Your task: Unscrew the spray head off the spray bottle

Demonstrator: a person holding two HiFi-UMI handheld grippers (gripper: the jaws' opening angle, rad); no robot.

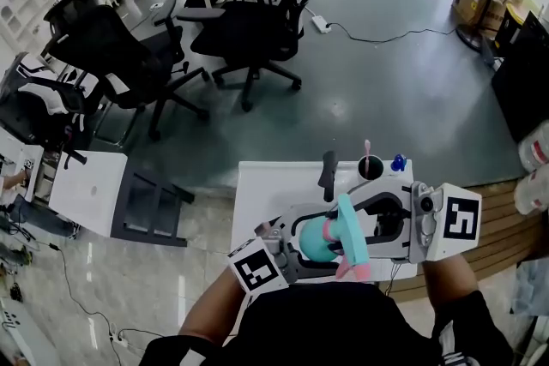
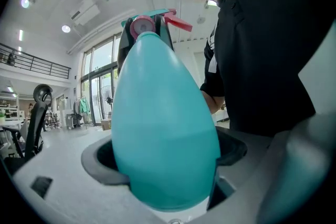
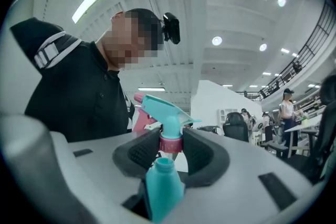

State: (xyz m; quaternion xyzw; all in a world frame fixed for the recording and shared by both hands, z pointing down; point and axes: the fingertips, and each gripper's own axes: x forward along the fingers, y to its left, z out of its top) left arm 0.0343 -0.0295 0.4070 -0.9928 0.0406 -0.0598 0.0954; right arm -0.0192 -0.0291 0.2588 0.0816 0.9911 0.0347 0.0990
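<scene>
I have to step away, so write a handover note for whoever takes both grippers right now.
Left gripper: jaws shut on the spray bottle, gripping its body in the air.
Right gripper: jaws shut on the spray head at its pink collar.
Done: the collar looks unscrewed and sits just off the bare bottle neck.
Left: pull the head fully clear of the bottle.

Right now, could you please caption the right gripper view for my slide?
Right gripper pinches the pink collar of the teal plastic spray head above the teal bottle's open neck.
</scene>
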